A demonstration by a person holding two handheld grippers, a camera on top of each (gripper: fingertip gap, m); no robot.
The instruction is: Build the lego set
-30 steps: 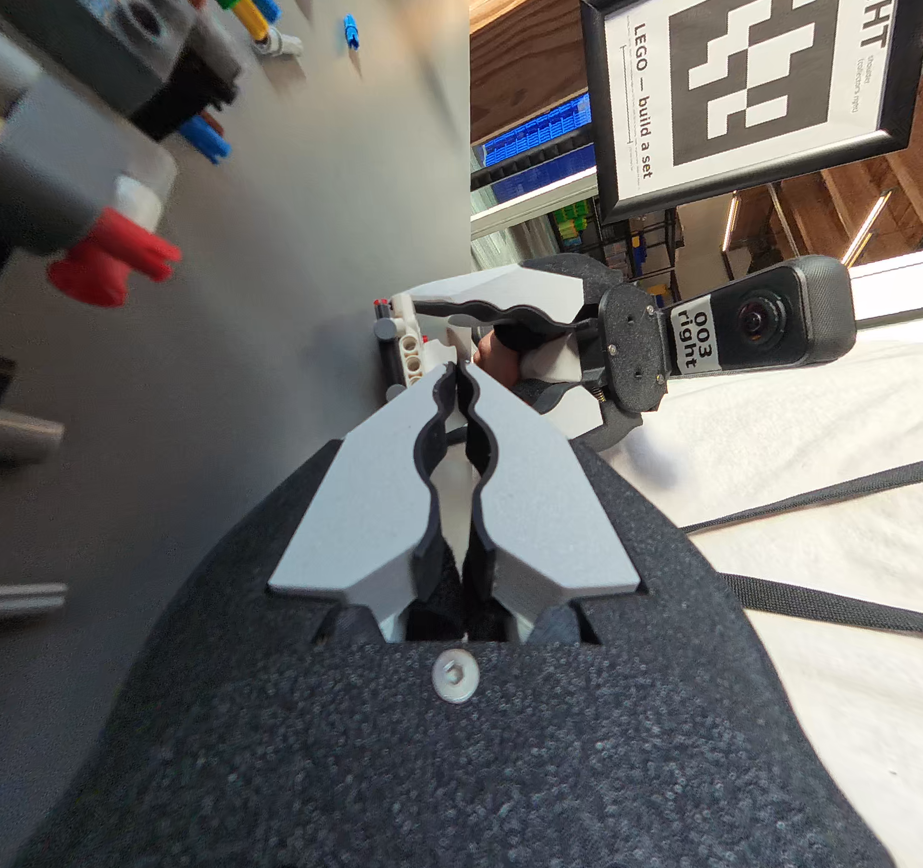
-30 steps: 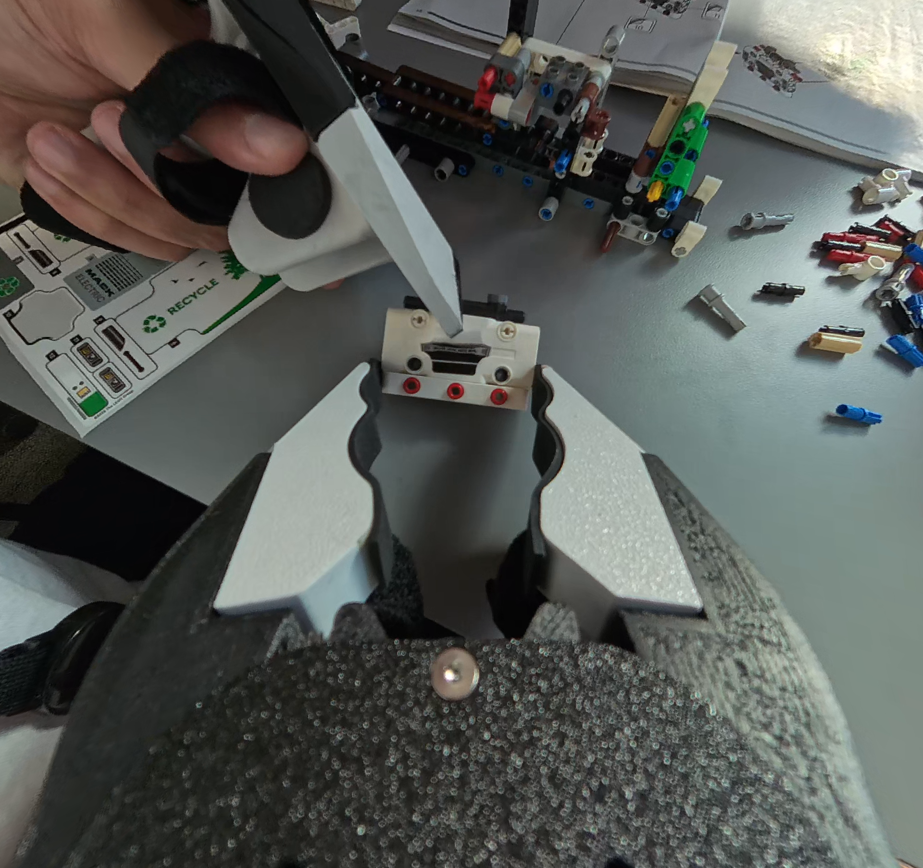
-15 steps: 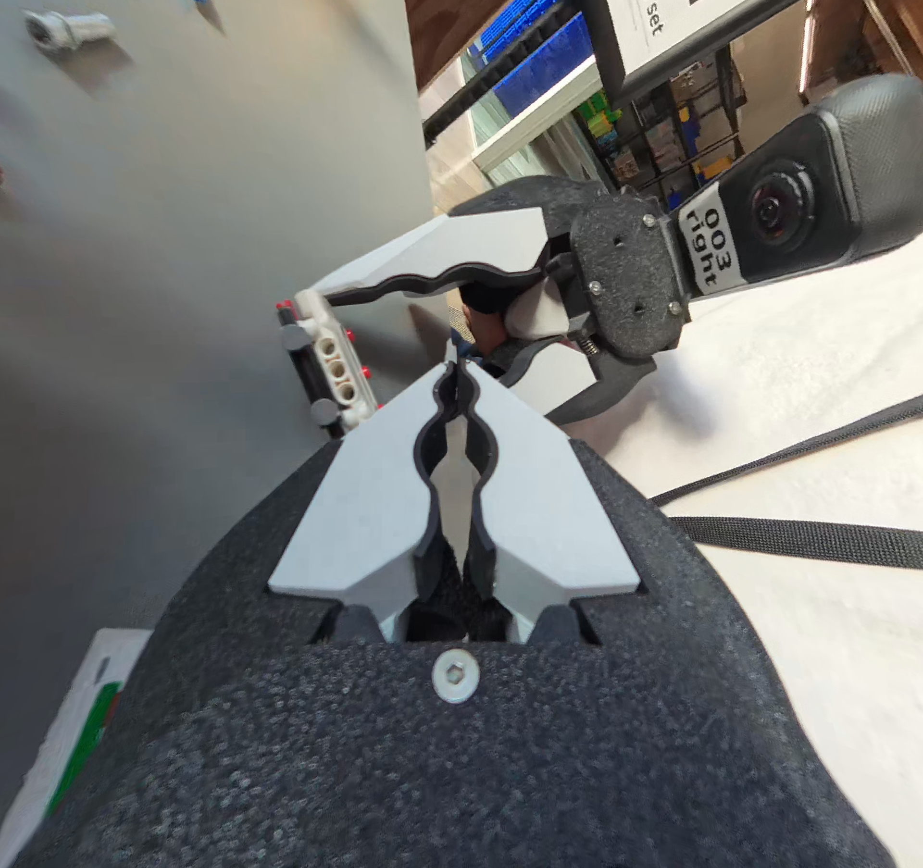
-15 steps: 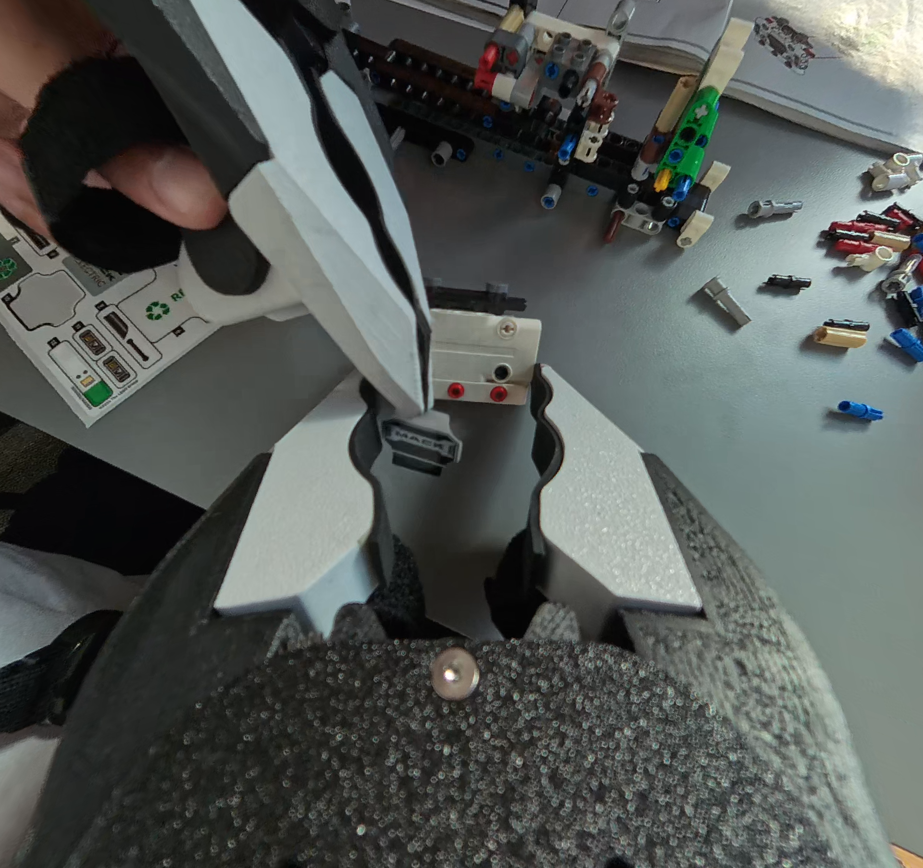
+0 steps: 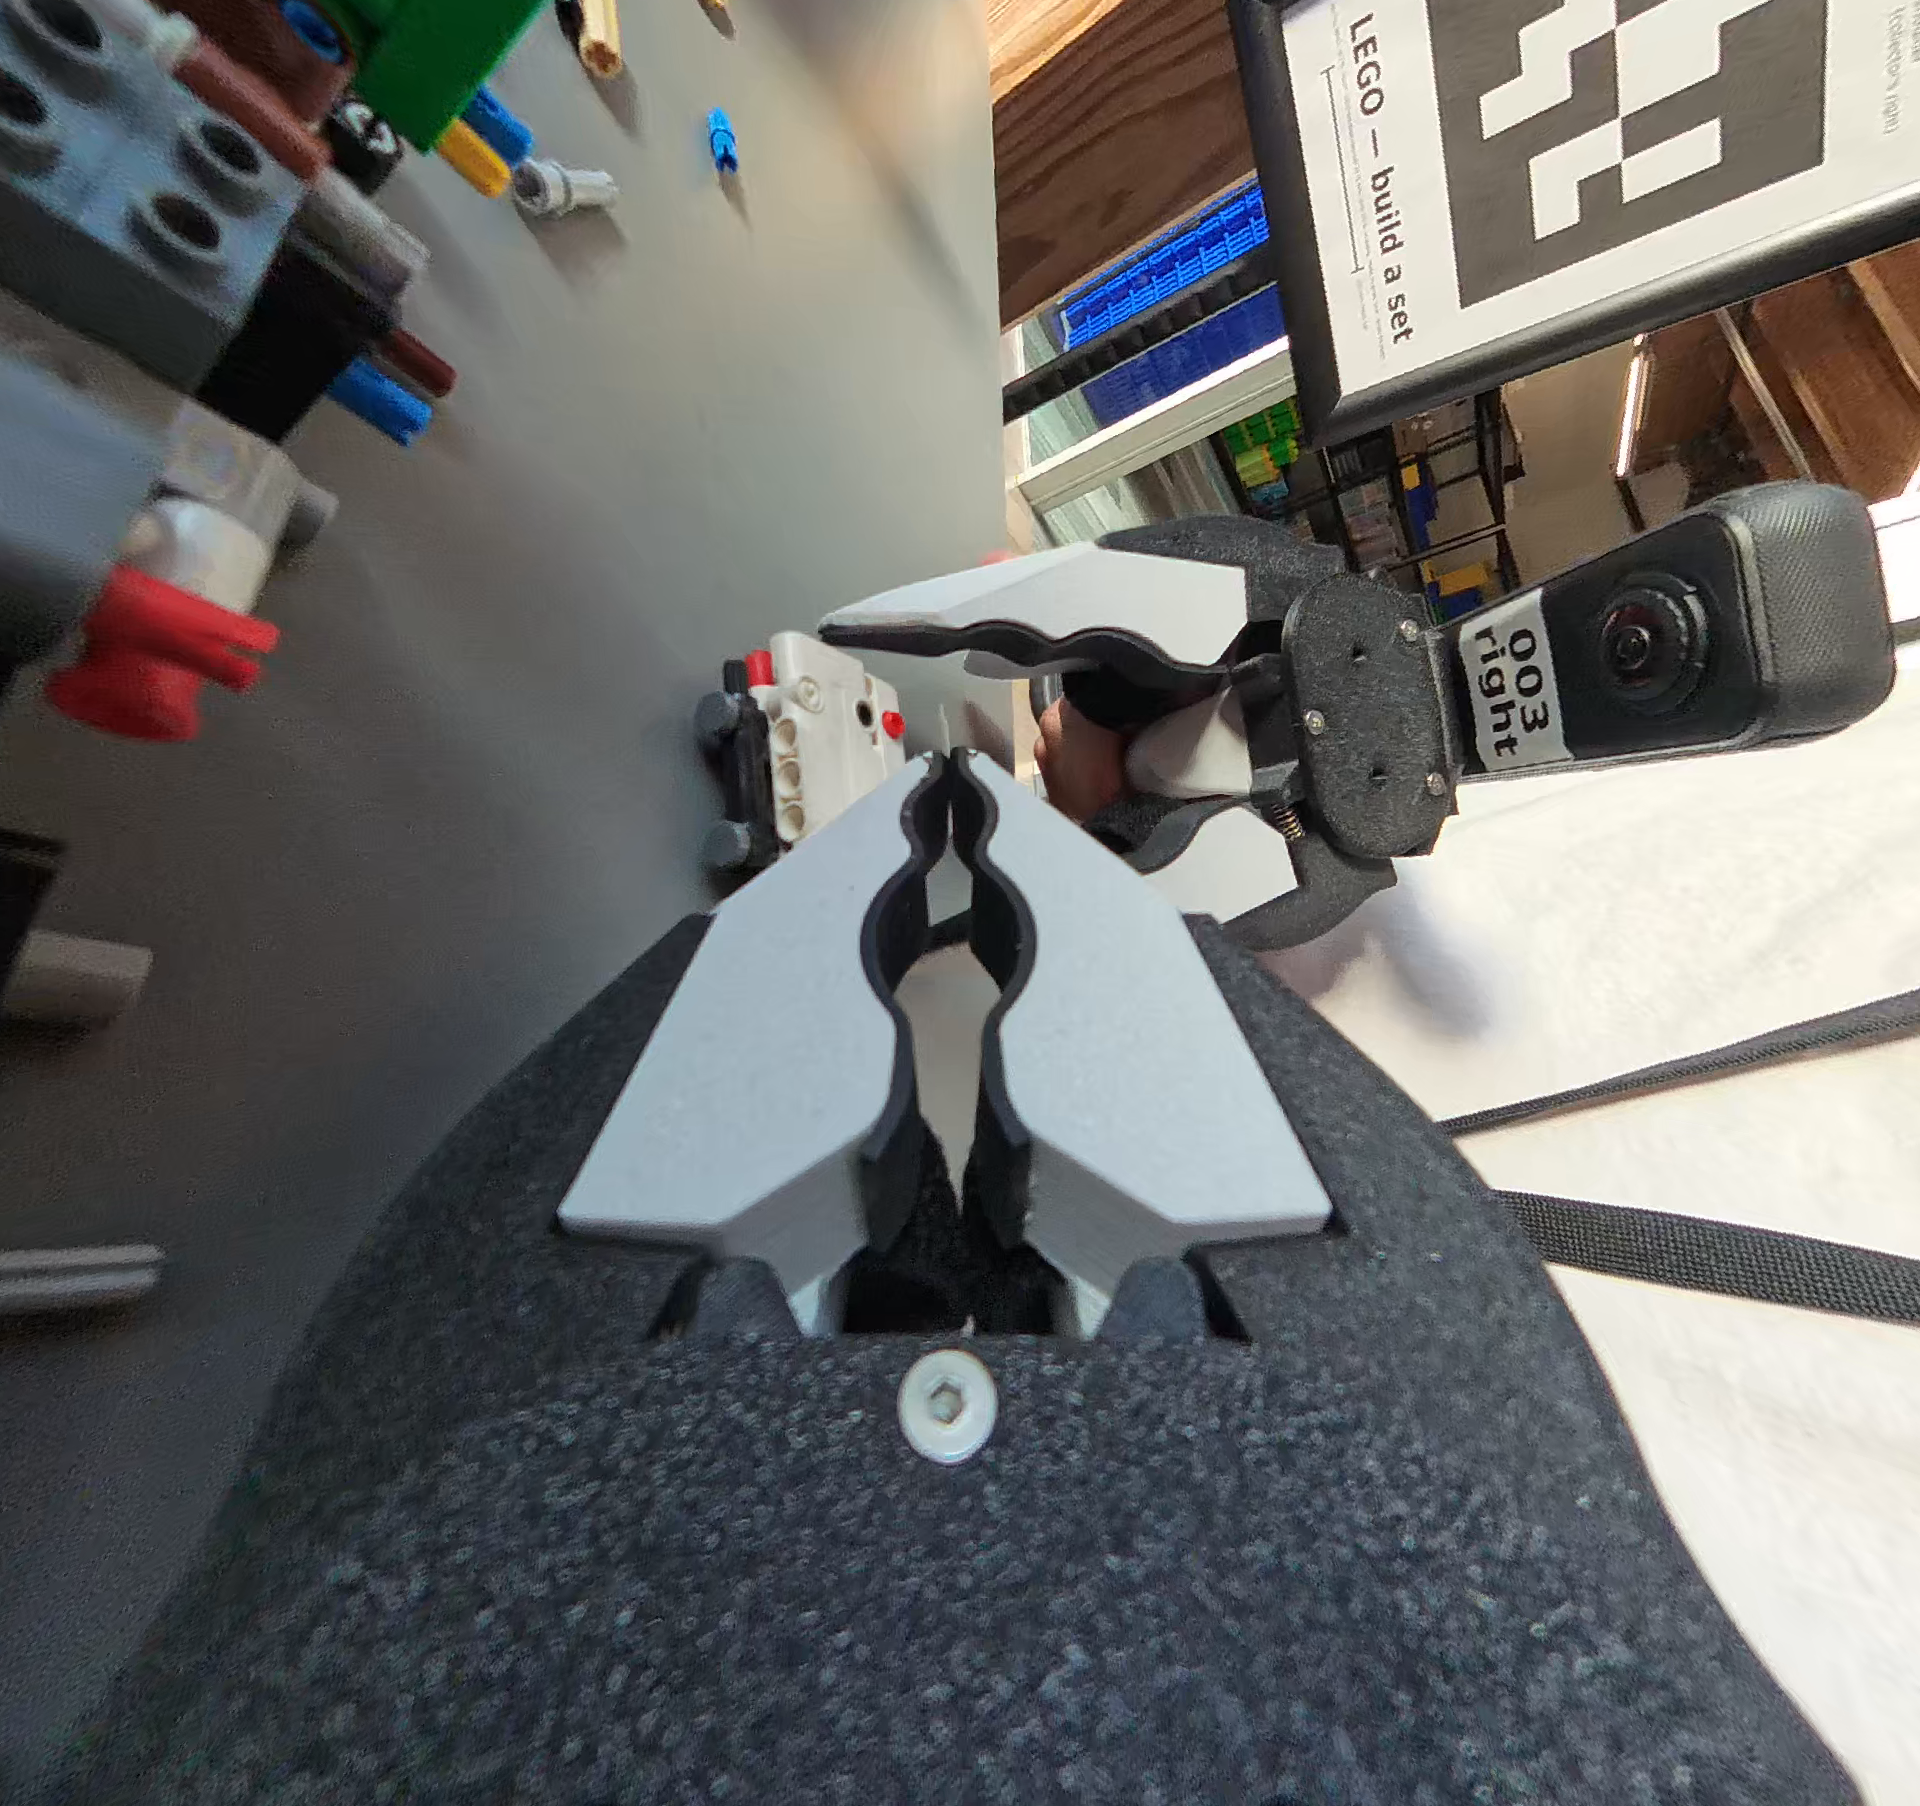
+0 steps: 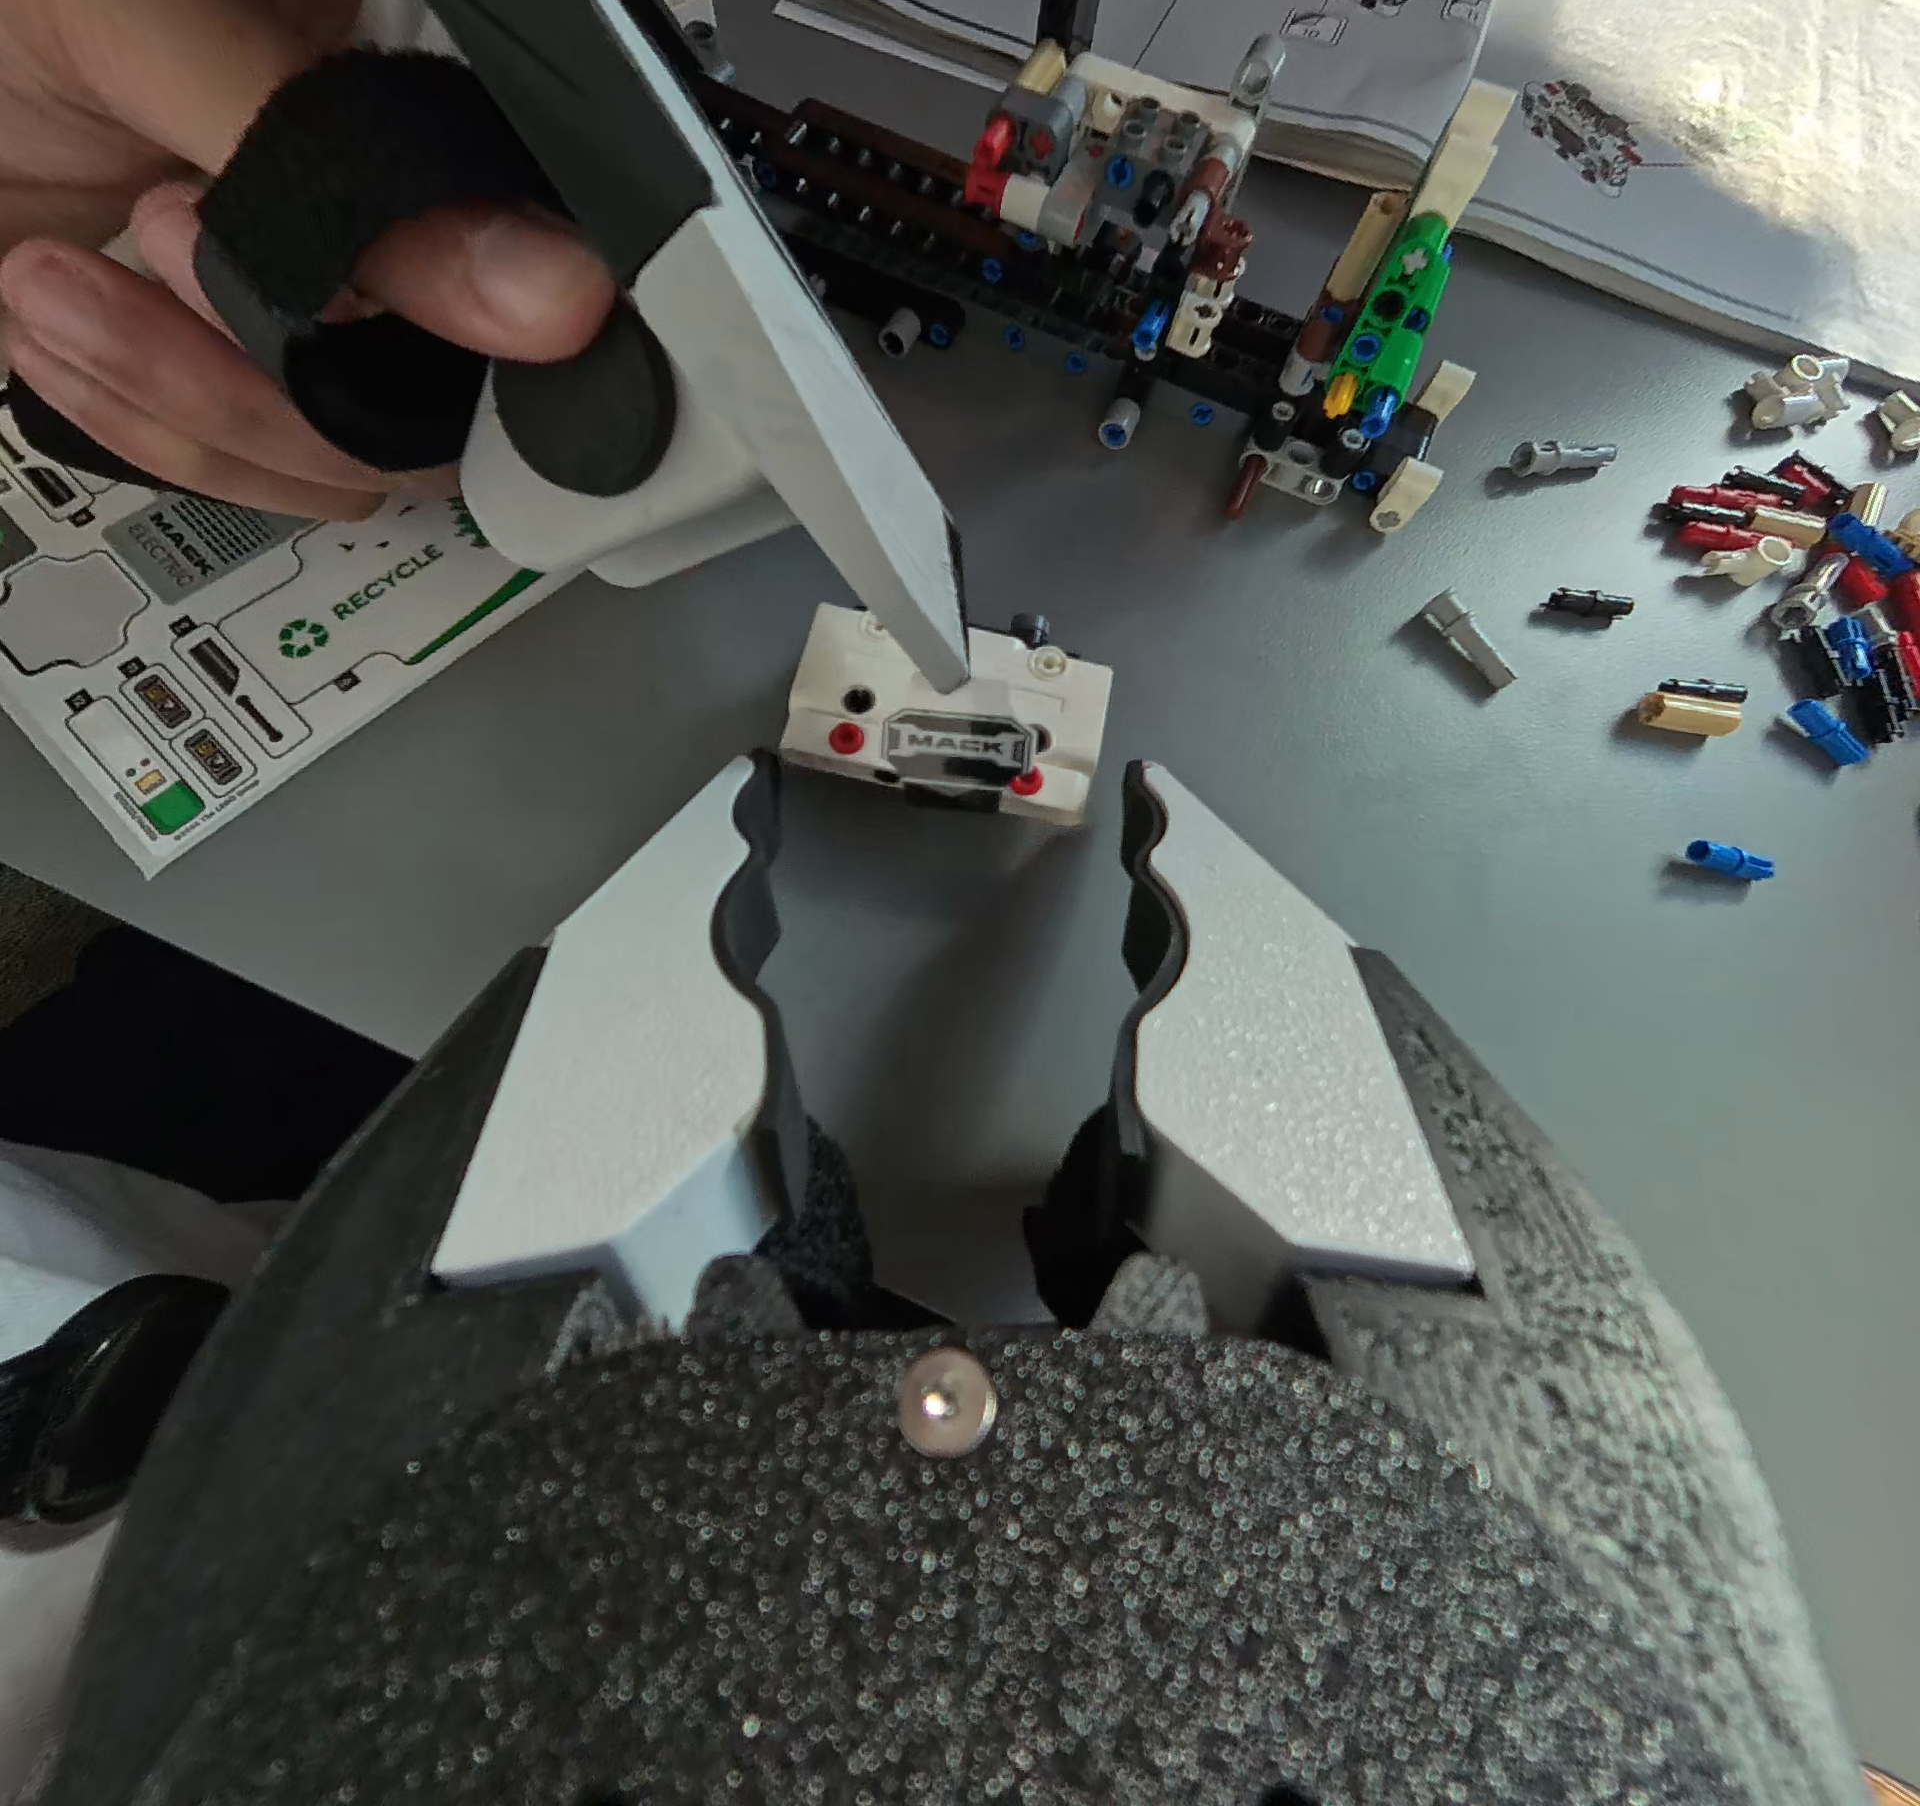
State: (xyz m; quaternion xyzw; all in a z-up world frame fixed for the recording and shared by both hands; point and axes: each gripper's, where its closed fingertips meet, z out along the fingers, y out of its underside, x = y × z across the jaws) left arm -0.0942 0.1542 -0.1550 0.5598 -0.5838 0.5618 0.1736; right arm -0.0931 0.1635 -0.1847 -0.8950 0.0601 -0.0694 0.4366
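Grey tabletop (image 6: pixel 1351 925): wide bare surface ahead and to the right of the right gripper (image 6: pixel 940 790); its near edge lies just behind the gripper body.

Instruction booklet (image 6: pixel 1351 0): far ahead, behind the partly built brick model (image 6: pixel 1143 198).

Sticker sheet (image 6: pixel 208 676): left of the right gripper, under the hand (image 6: pixel 208 250) that works the left gripper (image 6: pixel 951 660).

White brick block (image 6: pixel 945 717): rests on the tabletop directly ahead of the right gripper, whose jaws stand wide apart and clear of it on both sides. It carries red pins and a grey sticker on its near face. Judged rigid, light and smooth-sided; the short end faces offer the flattest hold, and the jaw spread looks about equal to the block's width.

Left gripper: tips brought together, nothing visible between them, bearing down on the block's top face.

Loose pins (image 6: pixel 1808 551): well to the right, clear of any approach.
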